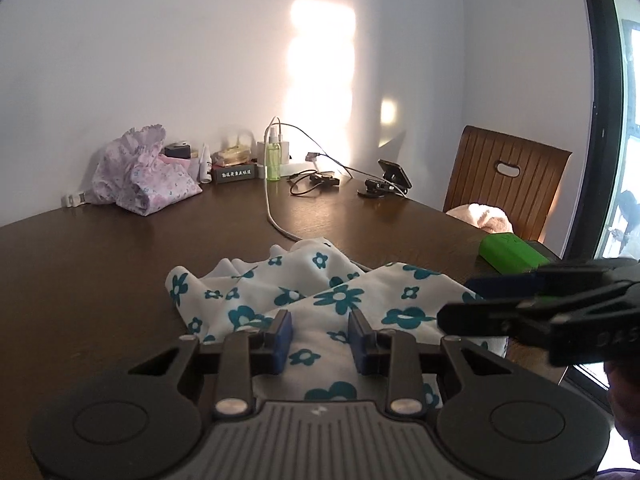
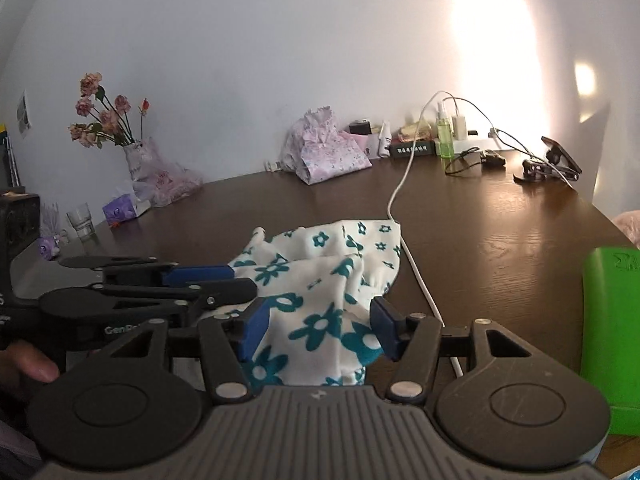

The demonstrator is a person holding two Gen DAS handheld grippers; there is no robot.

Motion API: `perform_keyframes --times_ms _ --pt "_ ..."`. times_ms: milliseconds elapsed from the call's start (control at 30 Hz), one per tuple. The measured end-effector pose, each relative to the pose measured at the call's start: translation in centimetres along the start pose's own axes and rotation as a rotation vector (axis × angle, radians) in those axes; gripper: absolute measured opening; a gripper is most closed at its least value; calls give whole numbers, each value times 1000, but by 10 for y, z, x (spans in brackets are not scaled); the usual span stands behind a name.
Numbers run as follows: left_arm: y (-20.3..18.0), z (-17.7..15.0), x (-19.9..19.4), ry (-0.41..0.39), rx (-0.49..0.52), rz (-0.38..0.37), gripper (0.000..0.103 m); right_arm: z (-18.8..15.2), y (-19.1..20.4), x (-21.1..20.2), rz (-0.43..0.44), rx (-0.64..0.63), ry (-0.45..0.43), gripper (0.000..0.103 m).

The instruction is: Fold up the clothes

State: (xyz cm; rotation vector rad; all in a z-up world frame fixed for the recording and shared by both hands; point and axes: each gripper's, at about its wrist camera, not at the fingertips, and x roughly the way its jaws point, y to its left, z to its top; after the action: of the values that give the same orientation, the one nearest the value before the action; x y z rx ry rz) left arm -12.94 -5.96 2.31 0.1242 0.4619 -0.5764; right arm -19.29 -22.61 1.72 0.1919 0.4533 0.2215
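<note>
Both grippers over white floral cloth [image 1: 320,292], crumpled on dark wooden table [image 1: 120,248]. Left gripper [image 1: 319,340]: jaws parted, cloth behind them, pads clear of it. Right gripper [image 2: 318,330]: jaws wider apart, cloth bunched between, pads not pressing. White cable [image 2: 400,184] trailing beside cloth; green box [image 2: 612,320] right of cloth.

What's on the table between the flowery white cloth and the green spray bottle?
A white cable runs across the bare brown table from the green spray bottle to the flowery white cloth; both wrist views show it.

Both grippers [image 1: 320,338] [image 2: 318,330] side by side, fingers parted.
</note>
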Motion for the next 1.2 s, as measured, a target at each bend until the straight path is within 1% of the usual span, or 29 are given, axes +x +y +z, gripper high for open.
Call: perform_keyframes --times_ms 100,167,233,267,300,333,433,500,567,600,633,667,767,833,867,900,933,967,1033,1100,1200 --pt "1 -2 0 -4 -2 -5 29 -1 -4 2 17 29 7 57" --pt "2 -1 0 -2 -9 -12 29 -4 -11 8 65 93 29 55" --pt "3 -2 0 -2 -13 -15 29 -6 -22 14 137 195 51 37" --pt "4 -2 1 -1 -15 -15 29 -7 -27 17 173 246 62 34" --pt "4 -2 0 -1 -18 -16 29 -7 -34 16 206 299 64 19" --pt "4 -2 -1 -4 -17 -22 29 -7 -40 15 239 353 66 15" --pt "6 -1 -4 -1 -19 -46 29 -5 -50 13 302 425 97 12" --pt "7 -2 -3 3 -24 -49 29 -11 -60 20 346 497 125 11" --pt "7 -3 -1 4 -27 -43 29 -20 -73 31 398 582 152 13" --pt "7 -4 -1 3 -28 -45 29 -27 -81 37 417 642 165 17" --pt "7 -5 0 2 -28 -47 29 -32 -88 42 436 698 174 18" --pt "7 -5 0 1 -27 -47 29 -35 -91 44 452 718 174 18" --pt "8 -6 -1 -2 -26 -49 30 -28 -83 39 411 629 163 20" --pt "11 -5 -3 -6 -36 -58 30 -23 -75 34 373 564 154 23" --pt "12 -5 -4 -7 -41 -60 30 -21 -70 32 342 512 154 25" --pt "13 -4 -4 -7 -45 -62 30 -19 -64 31 309 459 155 33" --pt "14 -4 -5 -8 -49 -65 30 -16 -59 30 277 407 156 36" --pt "13 -4 -5 -9 -44 -66 30 -16 -56 31 266 377 173 35" --pt "12 -3 -6 -15 -15 -64 31 -14 -55 31 280 384 193 18" --pt "12 0 -8 -23 -3 -72 31 -9 -56 29 306 405 203 16" --pt "15 2 -9 -16 0 -87 32 -8 -70 28 398 527 220 13"
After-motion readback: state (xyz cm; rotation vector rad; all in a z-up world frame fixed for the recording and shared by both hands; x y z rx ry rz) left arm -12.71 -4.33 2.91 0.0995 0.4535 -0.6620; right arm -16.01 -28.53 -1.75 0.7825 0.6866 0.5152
